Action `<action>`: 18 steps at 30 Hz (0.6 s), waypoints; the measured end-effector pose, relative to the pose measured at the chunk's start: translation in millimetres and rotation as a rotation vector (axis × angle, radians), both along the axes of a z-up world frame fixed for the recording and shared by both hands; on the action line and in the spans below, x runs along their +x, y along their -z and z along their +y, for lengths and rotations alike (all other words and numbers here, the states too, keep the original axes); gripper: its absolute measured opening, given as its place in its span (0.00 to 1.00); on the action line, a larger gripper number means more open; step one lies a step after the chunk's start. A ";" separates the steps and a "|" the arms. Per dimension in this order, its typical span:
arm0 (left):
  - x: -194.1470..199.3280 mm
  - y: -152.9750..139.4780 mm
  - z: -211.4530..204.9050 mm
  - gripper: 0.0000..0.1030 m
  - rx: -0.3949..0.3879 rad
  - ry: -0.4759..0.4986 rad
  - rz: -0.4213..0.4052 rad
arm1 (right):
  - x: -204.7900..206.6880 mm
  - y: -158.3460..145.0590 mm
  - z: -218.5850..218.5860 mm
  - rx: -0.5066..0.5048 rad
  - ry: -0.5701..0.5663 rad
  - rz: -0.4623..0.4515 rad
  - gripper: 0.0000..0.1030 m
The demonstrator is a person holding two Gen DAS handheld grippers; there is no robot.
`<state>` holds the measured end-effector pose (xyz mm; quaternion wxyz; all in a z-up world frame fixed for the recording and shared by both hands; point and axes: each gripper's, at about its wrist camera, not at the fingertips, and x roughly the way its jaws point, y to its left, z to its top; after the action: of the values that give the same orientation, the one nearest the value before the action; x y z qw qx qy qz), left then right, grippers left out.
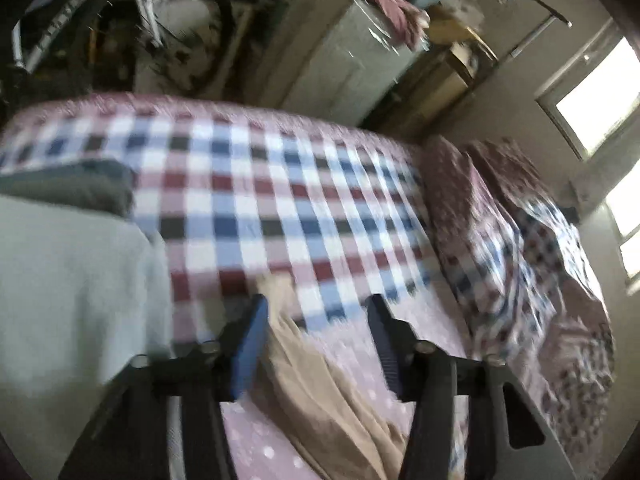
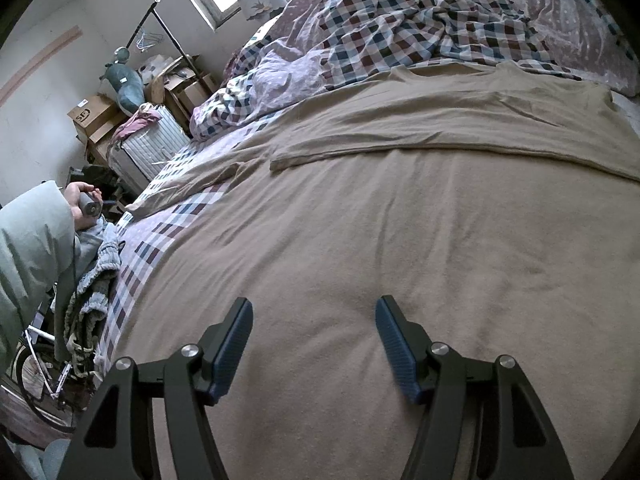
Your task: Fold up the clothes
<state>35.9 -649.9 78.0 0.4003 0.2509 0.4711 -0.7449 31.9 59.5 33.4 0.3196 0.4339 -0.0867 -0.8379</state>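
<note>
A: We are holding the left gripper (image 1: 316, 312) over the checked bedsheet (image 1: 256, 184), its jaws standing apart. A tan sleeve (image 1: 320, 392) is lying beneath them, but the pads are not pressing it.

B: We are keeping the right gripper (image 2: 314, 320) parted too, hovering above the tan long-sleeved shirt (image 2: 400, 220), which is lying spread flat across the bed. One sleeve is lying folded over its chest.

A: We are seeing grey clothes (image 2: 96, 272) lying heaped at the bed's edge, beside the person's pale green sleeve (image 2: 32, 240).
</note>
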 end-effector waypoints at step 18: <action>-21.2 30.8 -28.1 0.61 0.063 0.218 -0.288 | 0.8 0.4 -3.6 0.011 -0.013 0.010 0.70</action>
<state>14.7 -677.9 47.2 0.3725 0.4170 0.4022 -0.7250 32.7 55.9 33.0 0.3229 0.4321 -0.0777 -0.8385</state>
